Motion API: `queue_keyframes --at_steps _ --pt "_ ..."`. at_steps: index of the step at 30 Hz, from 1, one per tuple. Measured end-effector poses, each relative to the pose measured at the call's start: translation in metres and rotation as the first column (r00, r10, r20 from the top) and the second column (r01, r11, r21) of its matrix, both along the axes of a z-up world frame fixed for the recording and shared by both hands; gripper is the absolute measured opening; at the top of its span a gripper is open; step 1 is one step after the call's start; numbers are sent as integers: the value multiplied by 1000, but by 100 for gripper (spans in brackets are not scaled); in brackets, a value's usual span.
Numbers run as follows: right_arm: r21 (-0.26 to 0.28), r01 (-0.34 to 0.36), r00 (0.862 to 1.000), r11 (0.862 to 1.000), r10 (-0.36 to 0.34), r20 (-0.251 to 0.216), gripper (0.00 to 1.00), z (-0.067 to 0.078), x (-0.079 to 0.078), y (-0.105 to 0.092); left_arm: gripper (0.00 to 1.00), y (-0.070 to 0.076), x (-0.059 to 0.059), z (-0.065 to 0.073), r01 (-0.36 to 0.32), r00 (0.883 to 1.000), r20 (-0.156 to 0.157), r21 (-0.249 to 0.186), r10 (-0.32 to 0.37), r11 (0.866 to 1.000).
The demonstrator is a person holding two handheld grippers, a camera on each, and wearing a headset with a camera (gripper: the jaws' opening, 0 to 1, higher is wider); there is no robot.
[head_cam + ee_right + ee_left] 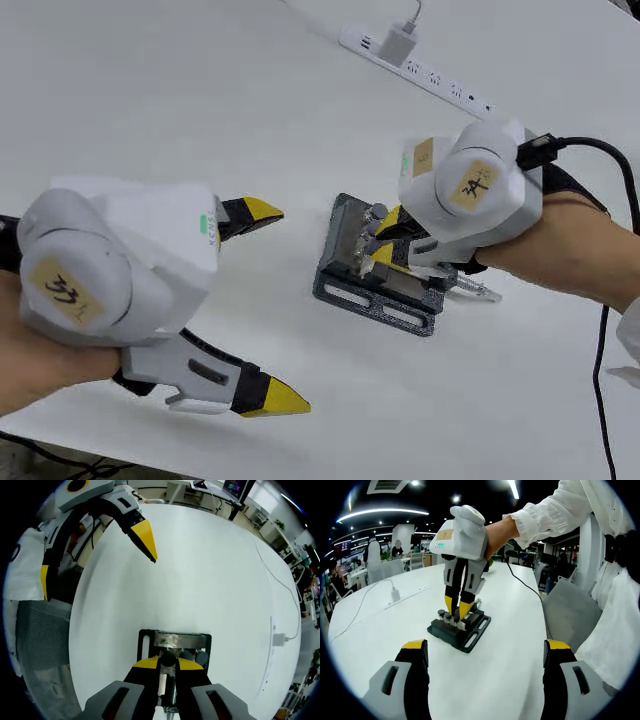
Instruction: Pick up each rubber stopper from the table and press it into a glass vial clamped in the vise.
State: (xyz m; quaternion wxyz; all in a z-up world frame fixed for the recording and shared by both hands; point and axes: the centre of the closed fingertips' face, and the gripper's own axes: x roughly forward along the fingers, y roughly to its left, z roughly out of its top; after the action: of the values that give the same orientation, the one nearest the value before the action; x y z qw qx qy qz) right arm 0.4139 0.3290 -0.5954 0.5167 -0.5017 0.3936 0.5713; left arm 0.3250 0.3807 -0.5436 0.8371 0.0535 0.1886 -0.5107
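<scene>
— Where's the stopper now?
— It's pinched in my right claw (167,663). The tips are pressed in on either side of the dark stopper (167,657), directly over the vise (180,640) on the white tabletop (180,100).
— Which way does it point?
— Top up, long axis vertical, sitting on an upright vial (454,623). The other stoppers (201,657) stand just beside it, in a row along the vise's grip.
— And your left claw (272,305)?
— It's spread wide and holding nothing. It hovers above the tabletop, well apart from the vise, with its tips aimed toward it.
</scene>
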Motion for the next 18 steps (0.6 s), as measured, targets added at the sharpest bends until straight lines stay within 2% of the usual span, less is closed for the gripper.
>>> queue_keyframes --at_steps 7,10,16,18 --pt "17 21 1000 1000 -21 -15 11 1 -1 1 95 0 -1 -1 0 1000 -4 3 0 1000" --pt "33 31 999 999 -31 -14 11 6 -1 0 95 0 -1 -1 3 1000 -5 3 -3 1000" --pt "103 82 997 991 -80 -22 5 22 3 2 95 0 -2 -1 5 1000 -6 5 -5 1000" --pt "126 111 993 986 -106 -46 4 23 2 3 95 0 -2 -2 8 1000 -7 7 -8 1000"
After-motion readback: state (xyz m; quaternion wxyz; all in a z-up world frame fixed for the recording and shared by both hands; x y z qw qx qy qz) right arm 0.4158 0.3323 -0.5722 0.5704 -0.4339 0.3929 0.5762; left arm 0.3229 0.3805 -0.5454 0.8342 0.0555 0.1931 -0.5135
